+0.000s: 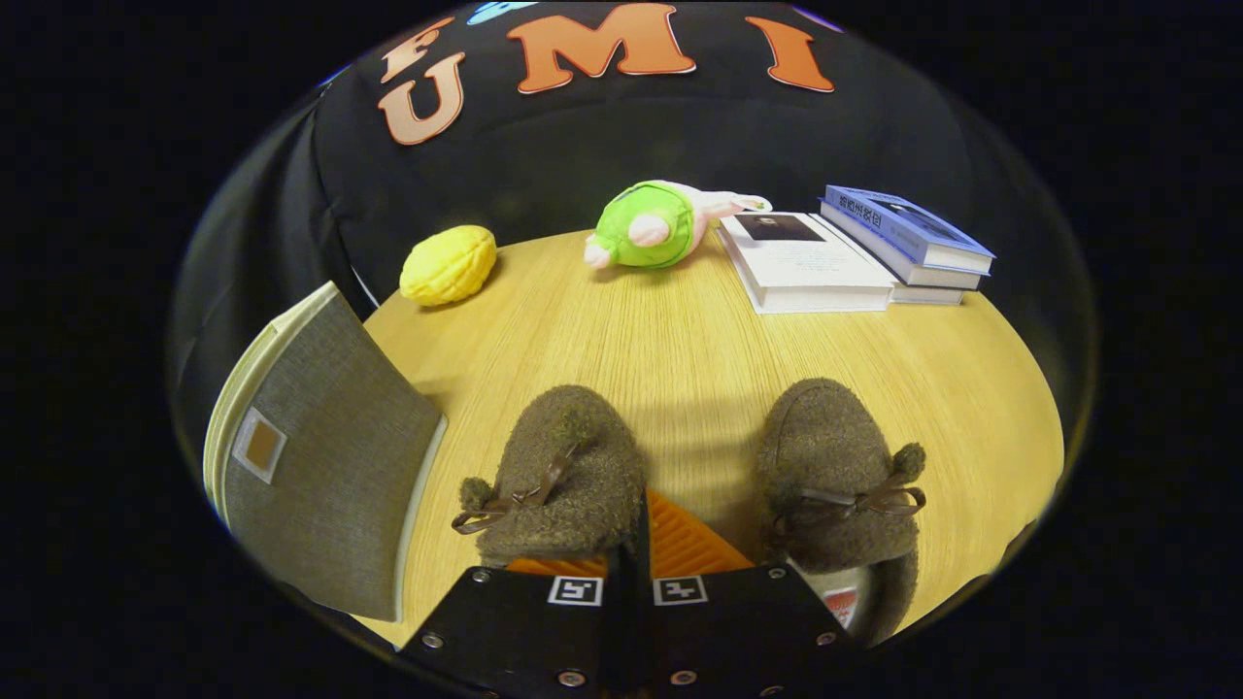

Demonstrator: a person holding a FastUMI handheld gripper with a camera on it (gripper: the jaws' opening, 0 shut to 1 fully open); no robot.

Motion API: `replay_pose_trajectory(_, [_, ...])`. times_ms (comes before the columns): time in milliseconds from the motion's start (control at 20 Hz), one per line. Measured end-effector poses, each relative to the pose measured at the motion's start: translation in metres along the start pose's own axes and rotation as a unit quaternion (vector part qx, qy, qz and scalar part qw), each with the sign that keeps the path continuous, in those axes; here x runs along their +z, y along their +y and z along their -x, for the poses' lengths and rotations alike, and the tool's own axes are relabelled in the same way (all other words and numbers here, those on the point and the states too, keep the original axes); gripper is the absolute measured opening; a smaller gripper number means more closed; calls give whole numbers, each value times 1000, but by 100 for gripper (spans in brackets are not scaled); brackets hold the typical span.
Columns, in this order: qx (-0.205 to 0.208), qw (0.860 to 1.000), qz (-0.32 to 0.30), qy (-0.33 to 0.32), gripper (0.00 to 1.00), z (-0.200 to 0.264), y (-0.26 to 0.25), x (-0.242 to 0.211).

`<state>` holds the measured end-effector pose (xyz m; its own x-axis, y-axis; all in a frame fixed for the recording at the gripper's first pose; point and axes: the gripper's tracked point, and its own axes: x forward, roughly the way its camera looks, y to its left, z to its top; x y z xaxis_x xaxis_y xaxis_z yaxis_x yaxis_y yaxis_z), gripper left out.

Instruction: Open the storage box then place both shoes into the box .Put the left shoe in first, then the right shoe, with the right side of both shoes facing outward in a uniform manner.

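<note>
Two brown fuzzy slippers with small bows lie on the wooden table (pixel 680 340), toes pointing away. The left shoe (pixel 568 466) sits over my left finger, which reaches into its opening. My right finger (pixel 691 544) lies against its outer right wall. My gripper (pixel 641 510) is shut on that side wall. The right shoe (pixel 835 466) rests just right of the fingers, apart from them. The grey fabric storage box (pixel 325 466) stands to the left of the left shoe, tilted in view, with a label patch facing me. I cannot tell whether its lid is up.
Beyond the shoes lie a yellow plush toy (pixel 449 264), a green and pink plush toy (pixel 653 225), and books (pixel 811 260), with a blue book (pixel 908 233) stacked on others at the far right. Bare tabletop stretches between the shoes and these objects.
</note>
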<state>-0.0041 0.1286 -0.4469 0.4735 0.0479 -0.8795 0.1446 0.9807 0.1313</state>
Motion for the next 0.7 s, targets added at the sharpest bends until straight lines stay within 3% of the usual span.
replay_pose_trajectory(400, [86, 994, -62, -23, 5, 47, 65, 40])
replay_pose_trajectory(700, [141, 987, -50, -60, 5, 97, 121, 87])
